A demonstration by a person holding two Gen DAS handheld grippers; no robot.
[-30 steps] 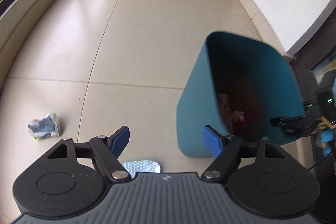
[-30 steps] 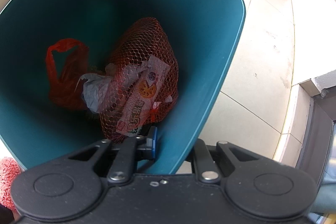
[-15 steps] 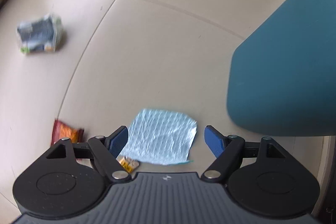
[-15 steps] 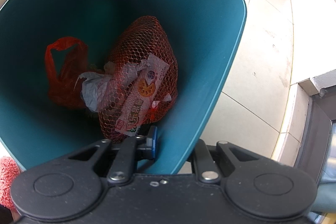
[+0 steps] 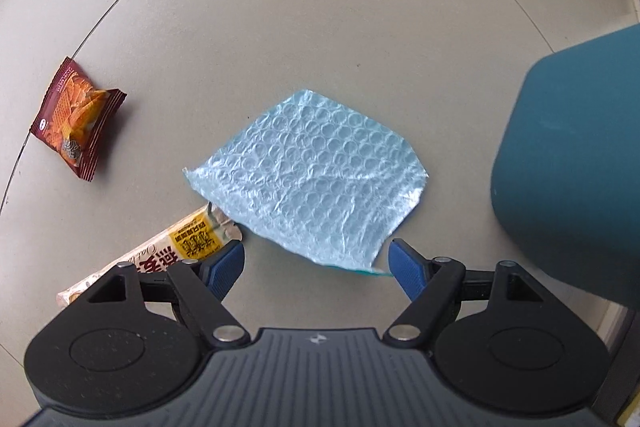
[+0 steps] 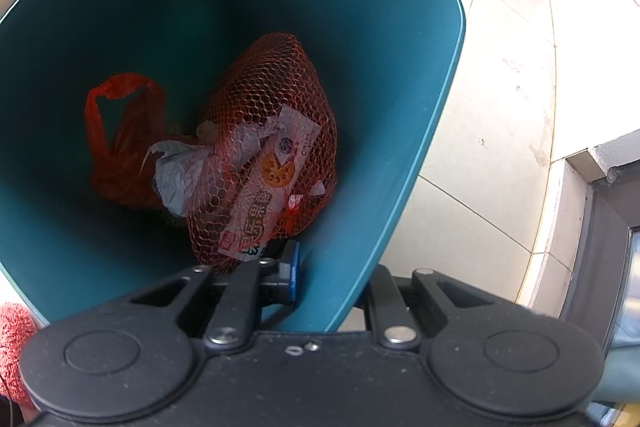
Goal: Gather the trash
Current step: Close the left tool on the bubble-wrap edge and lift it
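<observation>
Bubble wrap (image 5: 316, 179), flat on floor: I hold left gripper (image 5: 316, 261) jaws wide, should pinch its near edge; right gripper (image 6: 328, 267) jaws clamp bin (image 6: 420, 155) wall.

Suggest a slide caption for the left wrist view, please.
Open left gripper above blue bubble wrap on the floor beside the teal bin.
</observation>
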